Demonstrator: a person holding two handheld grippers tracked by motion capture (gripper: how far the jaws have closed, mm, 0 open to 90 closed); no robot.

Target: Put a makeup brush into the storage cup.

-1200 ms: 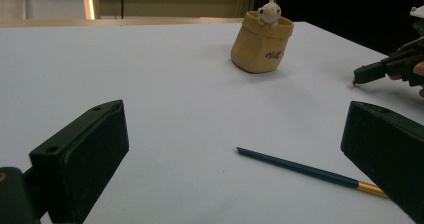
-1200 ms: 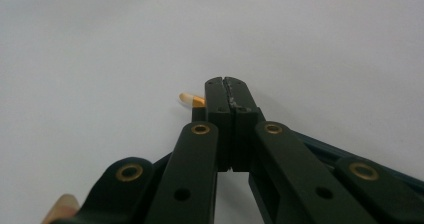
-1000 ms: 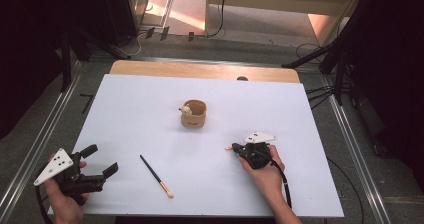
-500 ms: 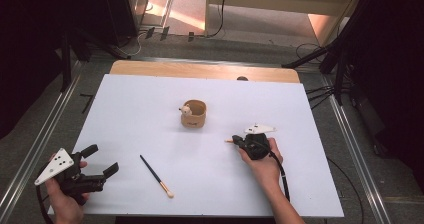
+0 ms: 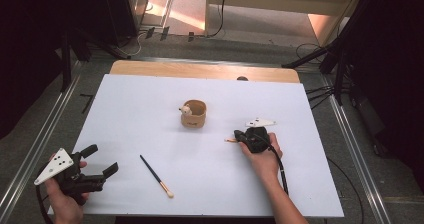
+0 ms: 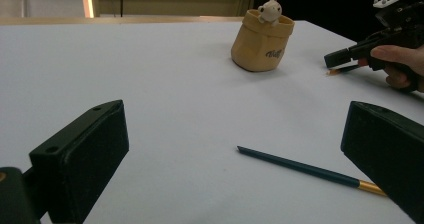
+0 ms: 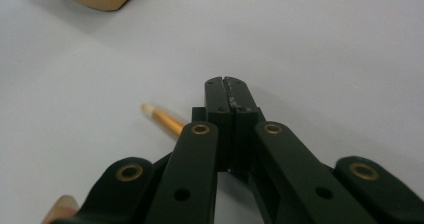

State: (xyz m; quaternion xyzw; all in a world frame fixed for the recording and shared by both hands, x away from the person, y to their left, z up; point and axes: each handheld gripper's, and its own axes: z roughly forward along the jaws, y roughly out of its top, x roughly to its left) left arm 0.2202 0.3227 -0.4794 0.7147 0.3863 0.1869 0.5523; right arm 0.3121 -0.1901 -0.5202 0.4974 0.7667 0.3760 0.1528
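— Item one: what's on the bench (image 5: 150,104)?

— White top, wooden strip along the far edge. Near the middle, one tan pot (image 5: 194,114), upright, with a small pale bear figure (image 5: 185,110) perched at its rim on the person's left side. In the left gripper view the pot (image 6: 262,41) carries a dark printed word, too small to read.

— Item two: brushes?

— Two. A dark-handled brush (image 5: 156,176) lies flat in the near-left part, gold ferrule and pale tip toward the person, well apart from the pot. A second brush (image 5: 230,140) lies just beside the right claw, only its gold ferrule and pale tip (image 7: 162,117) visible past the jaws.

— Item three: left claw (image 5: 102,160)?

— Held in the left hand (image 5: 65,204) at the near-left corner, above the bench edge. Jaws spread wide, nothing between them. The dark brush (image 6: 310,170) lies ahead of it on the surface.

— Item four: right claw (image 5: 239,134)?

— Held low to the bench in the right hand (image 5: 262,156), right of the pot and slightly nearer. Jaws pressed together. The second brush runs under or beside them; whether it is pinched, I cannot tell.
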